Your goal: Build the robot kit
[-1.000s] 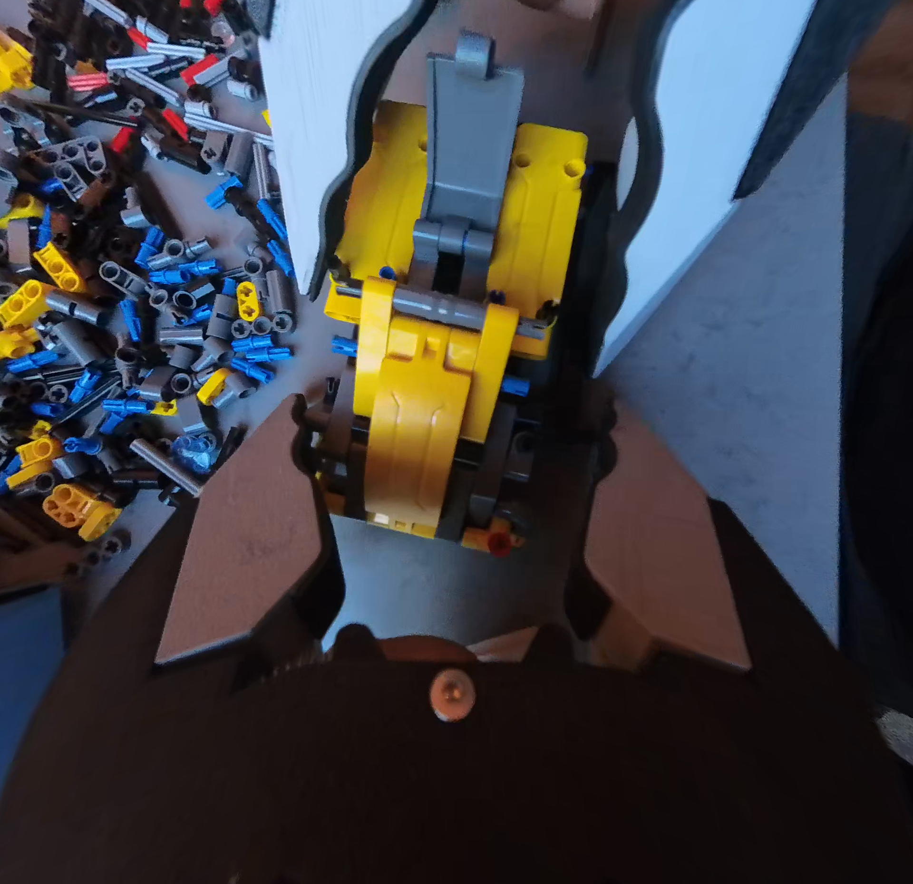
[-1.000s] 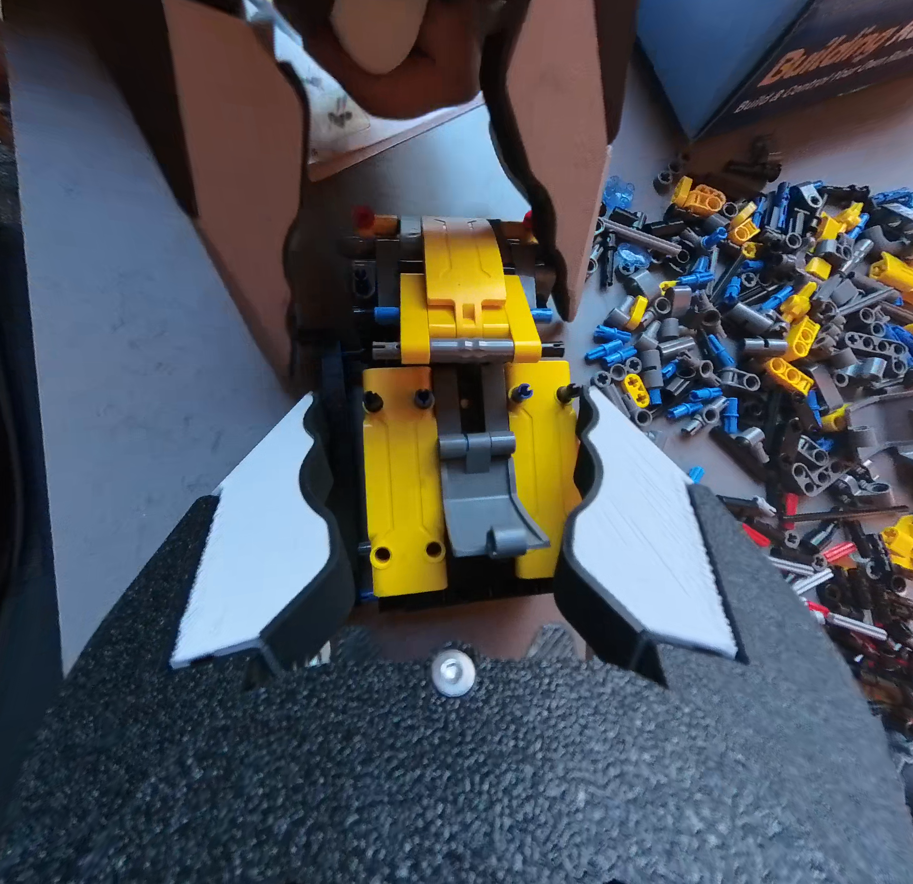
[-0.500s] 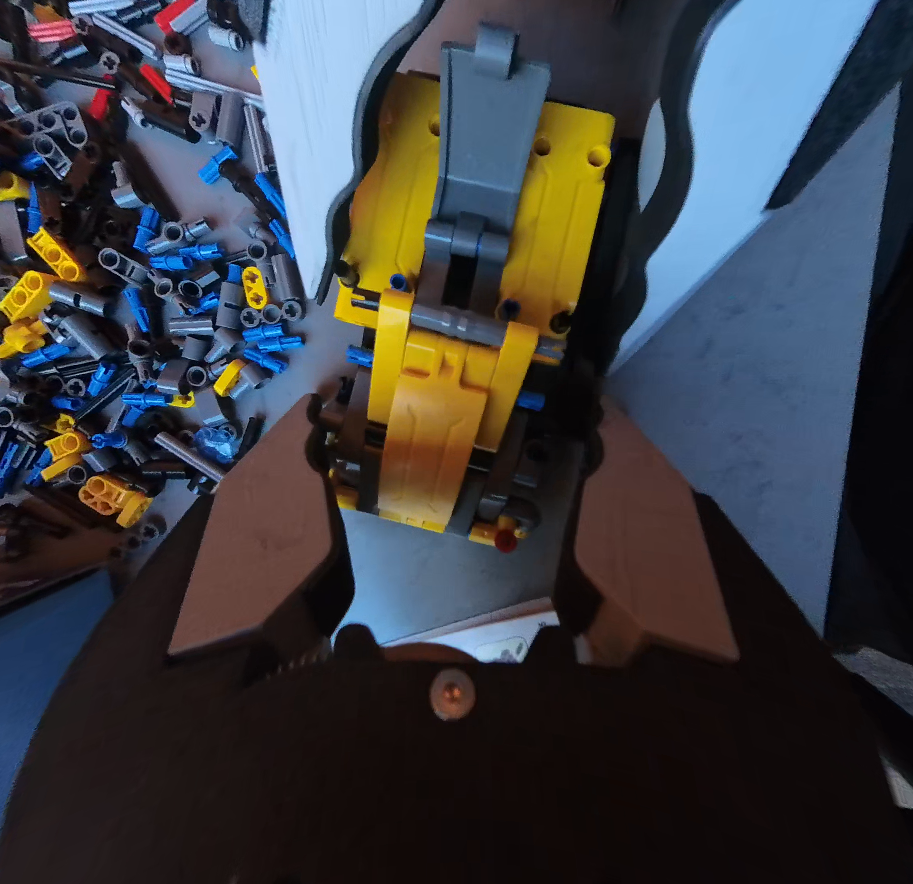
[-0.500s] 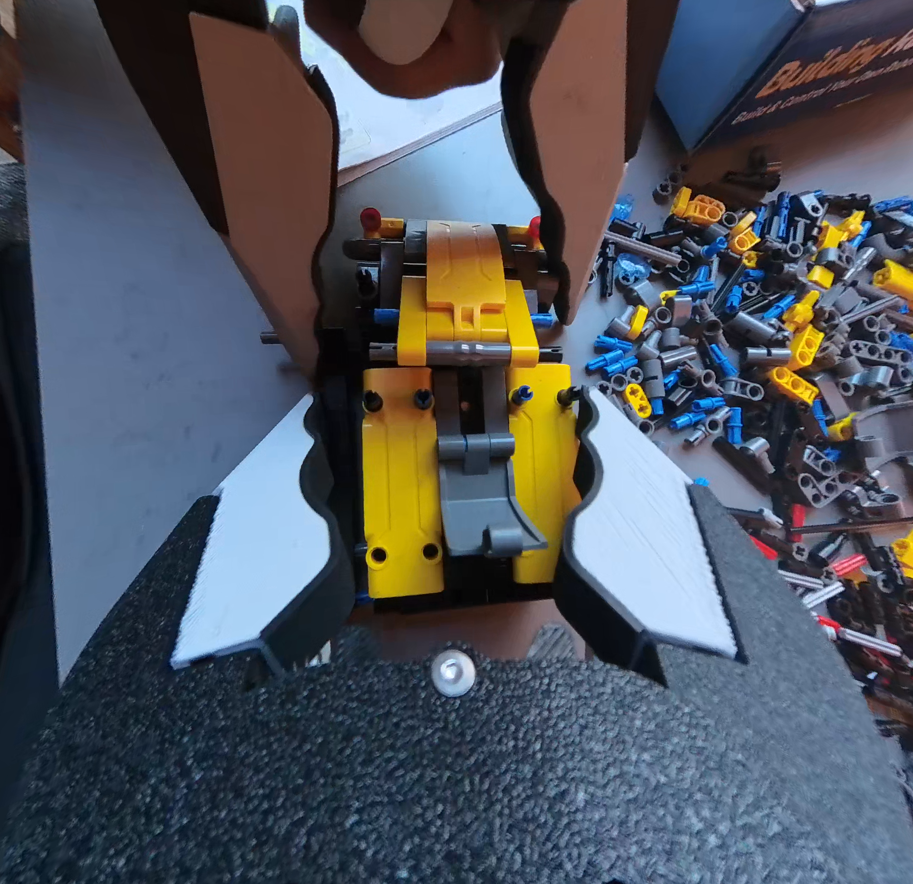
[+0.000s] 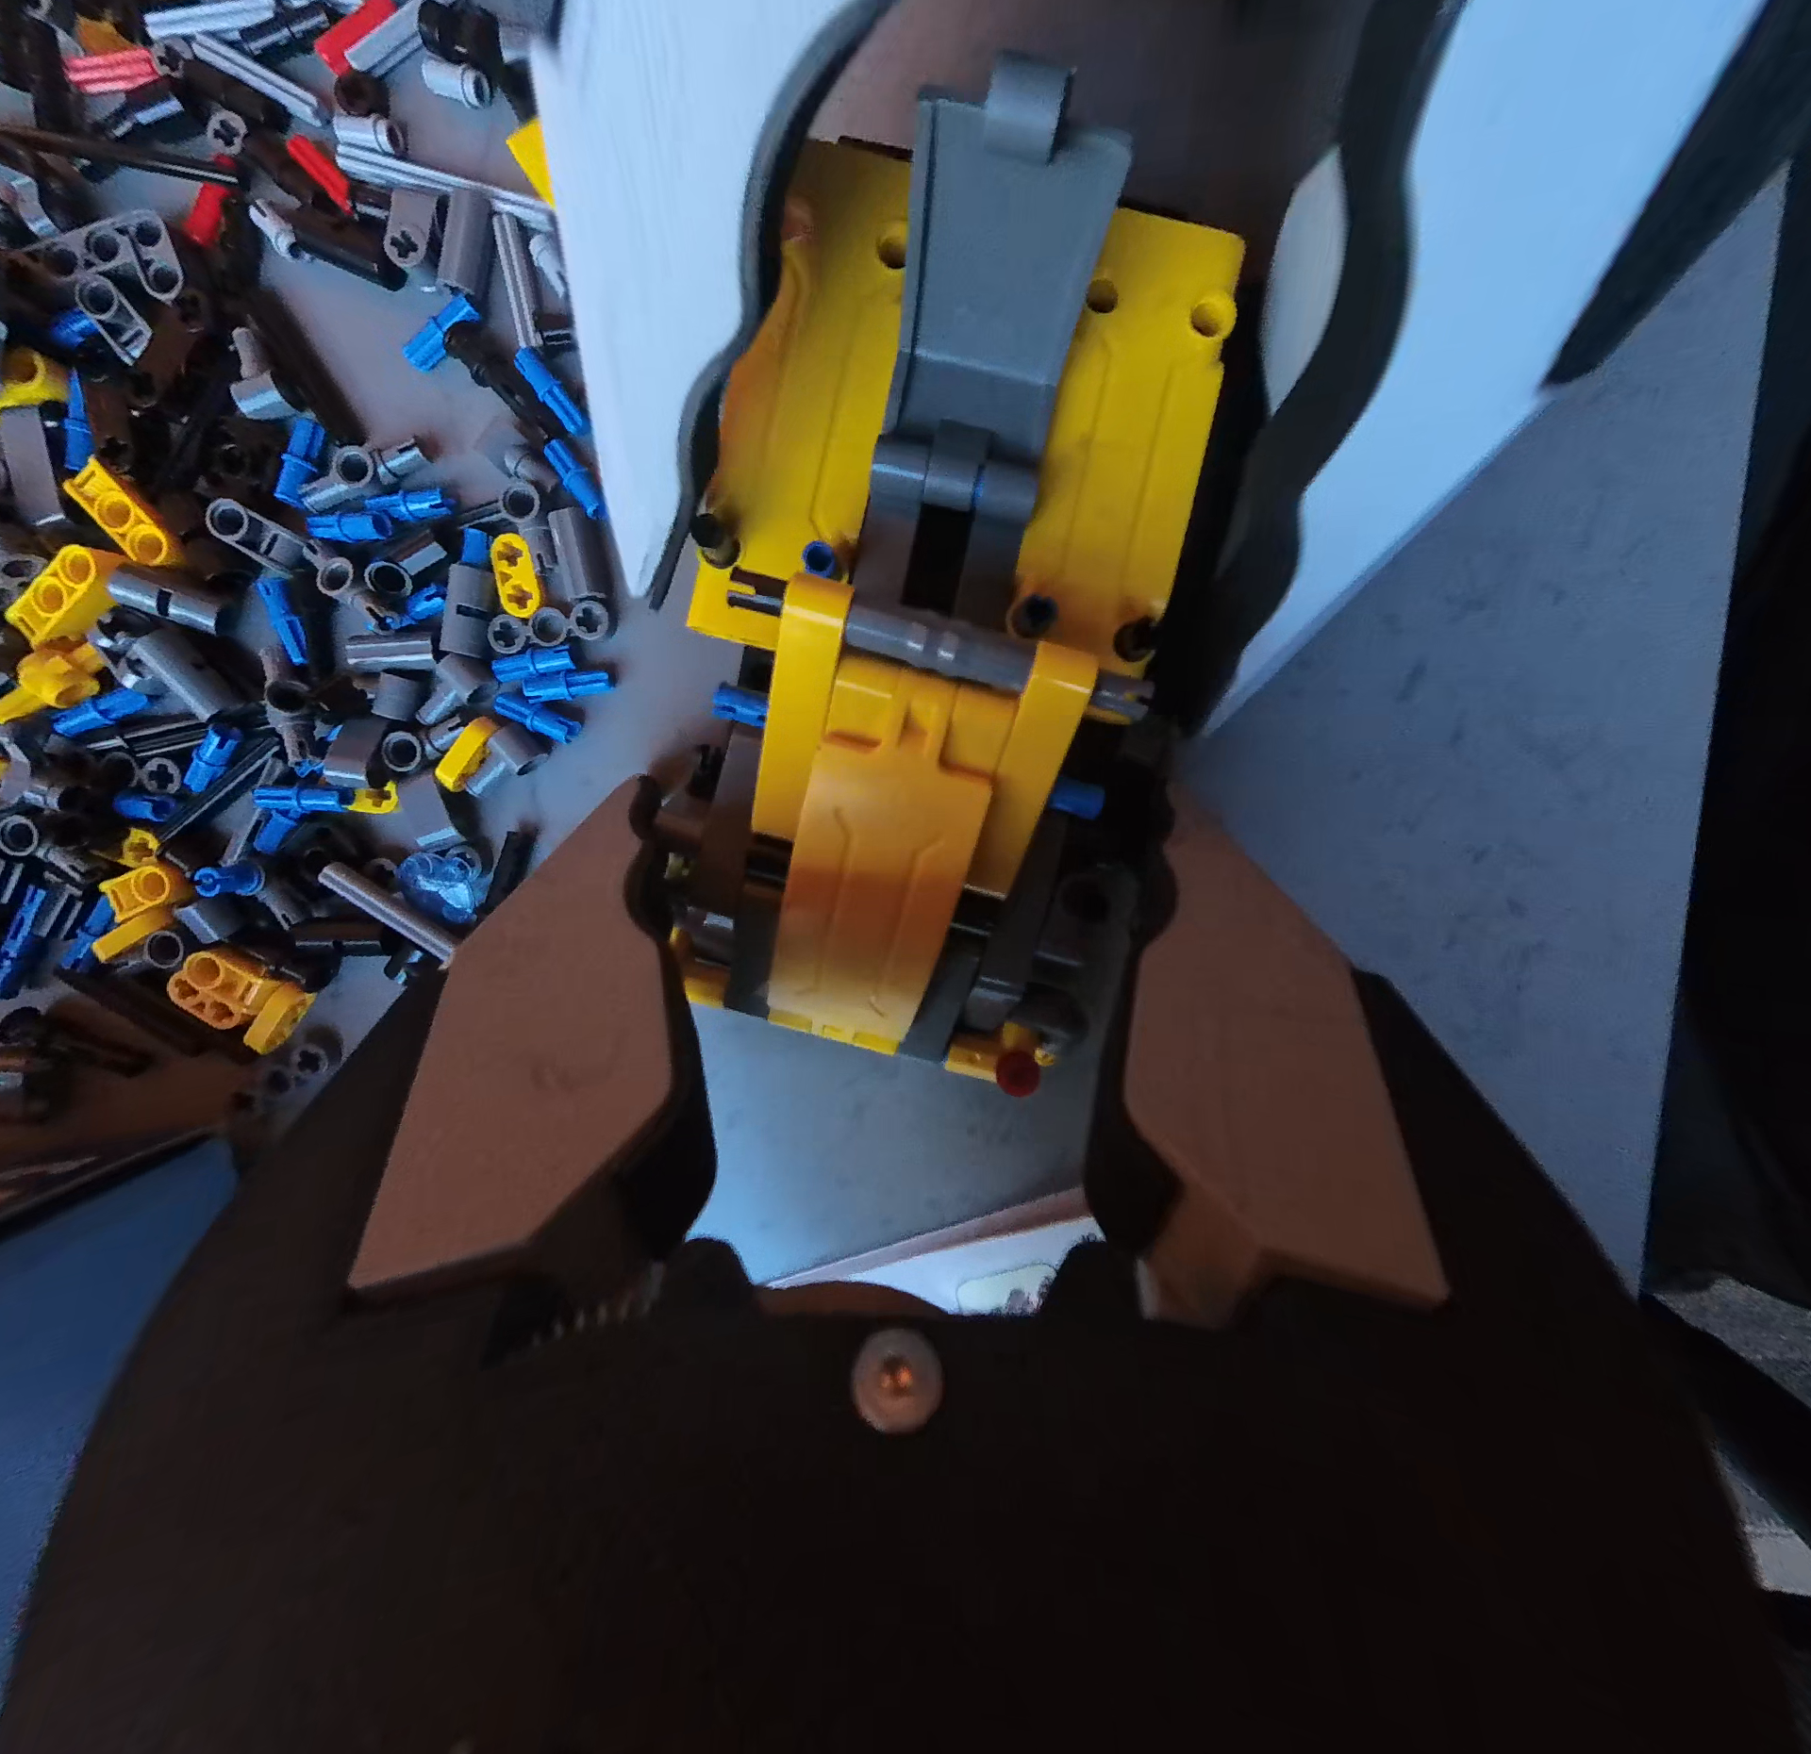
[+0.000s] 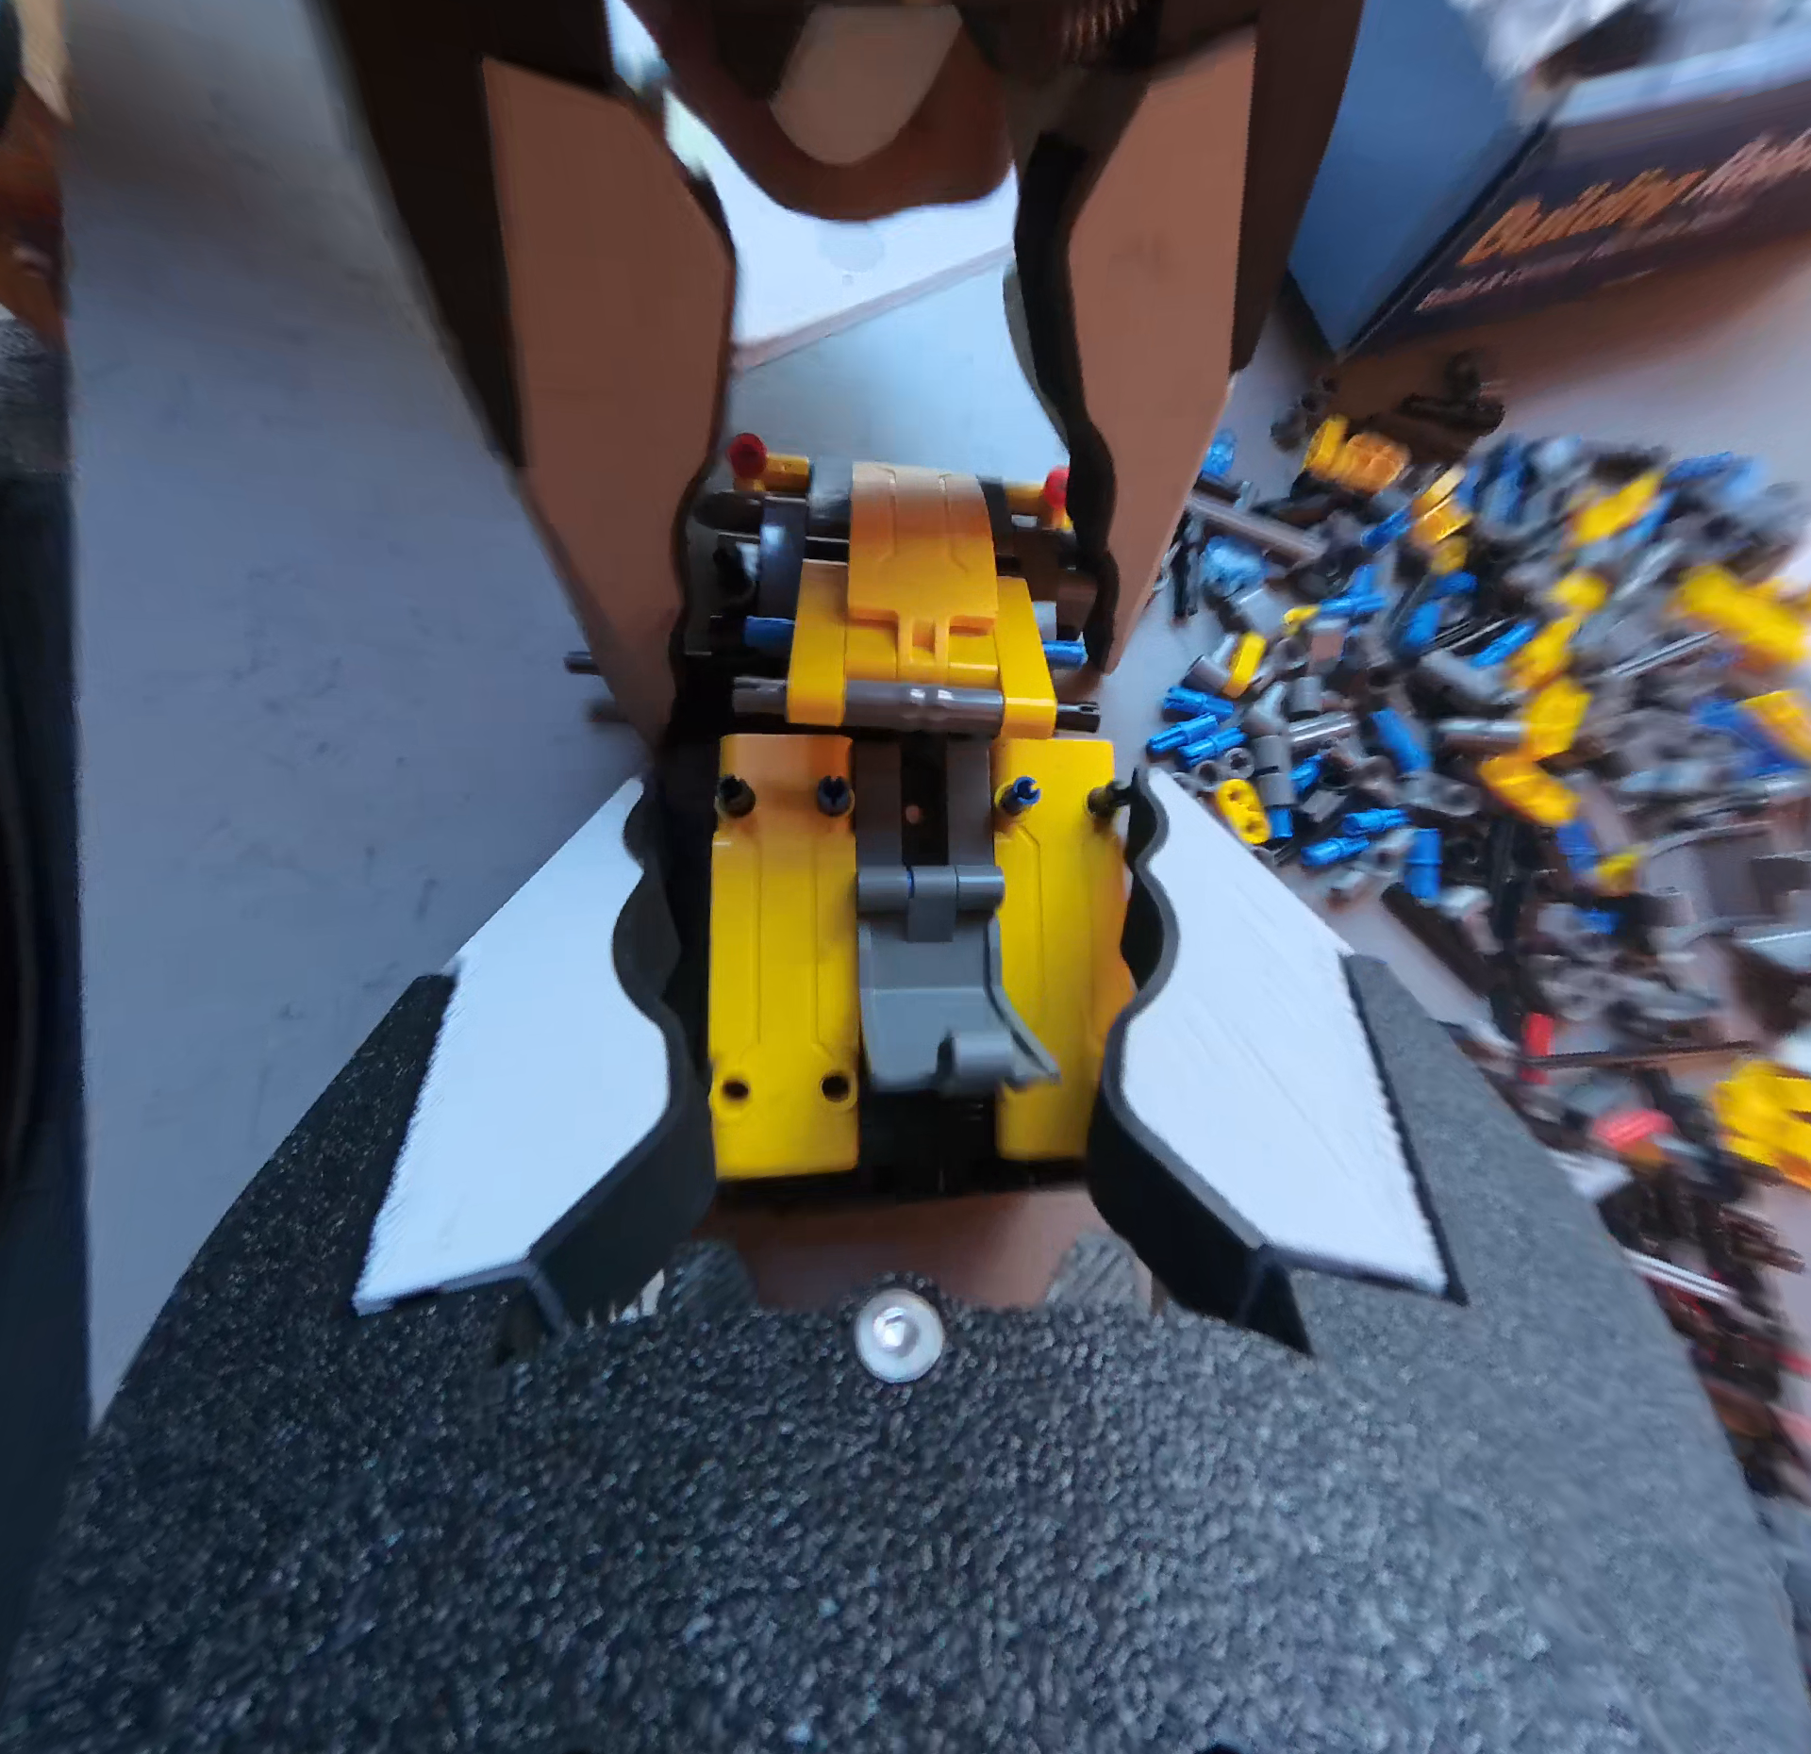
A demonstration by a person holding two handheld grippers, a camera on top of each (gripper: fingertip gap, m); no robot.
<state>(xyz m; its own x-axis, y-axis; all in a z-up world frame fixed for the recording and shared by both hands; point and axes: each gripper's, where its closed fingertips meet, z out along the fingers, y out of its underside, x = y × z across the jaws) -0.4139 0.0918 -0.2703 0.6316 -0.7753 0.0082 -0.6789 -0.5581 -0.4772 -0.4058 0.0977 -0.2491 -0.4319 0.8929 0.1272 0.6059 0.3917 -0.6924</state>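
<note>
Now lifted slightly off the grey table (image 6: 294,629), the yellow brick model (image 5: 941,629) stays clamped by left gripper (image 5: 902,884) and right gripper (image 6: 882,933).

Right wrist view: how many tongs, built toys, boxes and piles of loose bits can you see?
Tongs: 2 (left tongs, right tongs)
Yellow model: 1
Blue box: 1
Pile of loose pieces: 1
Total: 5
</note>
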